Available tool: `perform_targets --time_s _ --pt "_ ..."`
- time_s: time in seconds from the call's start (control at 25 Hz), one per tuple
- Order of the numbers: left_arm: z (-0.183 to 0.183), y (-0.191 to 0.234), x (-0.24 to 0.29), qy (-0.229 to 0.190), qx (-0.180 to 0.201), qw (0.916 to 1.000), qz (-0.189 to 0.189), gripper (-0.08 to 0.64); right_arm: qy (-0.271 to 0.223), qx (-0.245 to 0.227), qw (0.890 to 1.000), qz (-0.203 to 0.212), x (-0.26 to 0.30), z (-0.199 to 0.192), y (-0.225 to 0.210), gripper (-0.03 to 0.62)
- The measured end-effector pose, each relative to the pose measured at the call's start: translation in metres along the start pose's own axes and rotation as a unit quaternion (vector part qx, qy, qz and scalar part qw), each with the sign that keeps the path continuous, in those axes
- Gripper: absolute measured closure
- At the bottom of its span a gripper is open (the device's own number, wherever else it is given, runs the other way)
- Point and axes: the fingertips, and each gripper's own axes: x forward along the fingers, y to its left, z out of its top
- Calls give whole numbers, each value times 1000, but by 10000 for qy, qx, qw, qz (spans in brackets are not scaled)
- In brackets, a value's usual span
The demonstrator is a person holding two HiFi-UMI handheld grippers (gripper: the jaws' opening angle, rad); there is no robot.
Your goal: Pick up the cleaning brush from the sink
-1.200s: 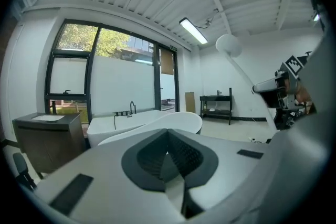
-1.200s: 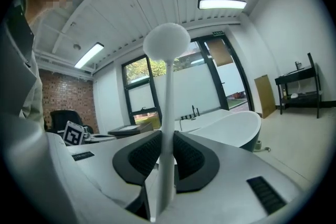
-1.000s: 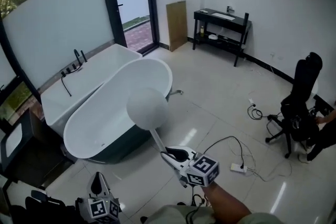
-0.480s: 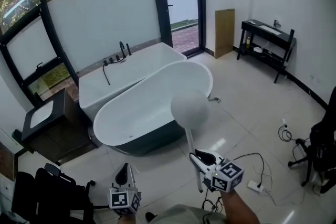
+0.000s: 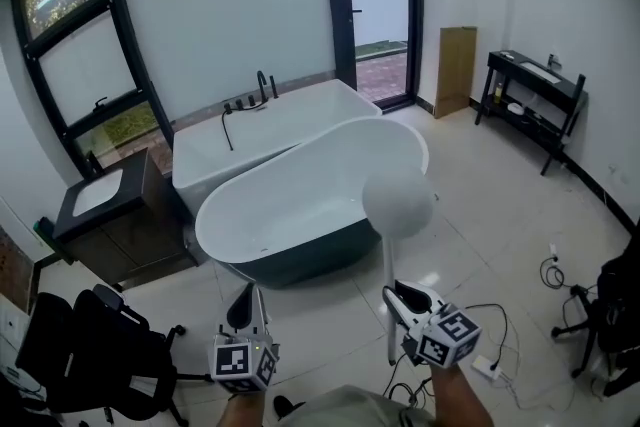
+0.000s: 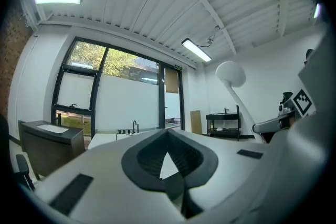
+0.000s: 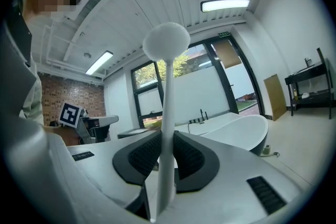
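Observation:
The cleaning brush, a white ball-shaped head (image 5: pixel 398 202) on a thin white handle (image 5: pixel 389 305), stands upright in the air in front of the bathtub. My right gripper (image 5: pixel 397 295) is shut on that handle near its lower end. In the right gripper view the handle (image 7: pixel 167 128) runs up between the dark pads (image 7: pixel 140 157) to the head (image 7: pixel 166 42). My left gripper (image 5: pixel 246 307) is held low at the left, jaws together with nothing in them. The left gripper view shows its own closed tips (image 6: pixel 168 147) and the brush (image 6: pixel 231 74) off to the right.
A white oval bathtub (image 5: pixel 260 255) stands ahead, a boxed tub surround with a black tap (image 5: pixel 262 85) behind it. A dark cabinet with a basin (image 5: pixel 100 192) sits at the left, a black chair (image 5: pixel 90 345) below it. A black console table (image 5: pixel 540 85) and floor cables (image 5: pixel 490 365) lie right.
The head view has swung left, bringing the window and cabinet into sight. My left gripper has risen higher into view. The brush stays upright in my right gripper.

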Motion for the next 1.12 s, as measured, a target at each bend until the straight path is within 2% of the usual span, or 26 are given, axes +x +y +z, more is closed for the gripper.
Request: perform_targets --time_s 0.44,1.12 --pt "-11 20 -38 134 -28 9998 152 569 -174 -269 9995 -17 2 18 42 538" --pt "-25 16 -48 233 -53 9997 111 569 -298 -225 9993 -42 -6 19 50 540"
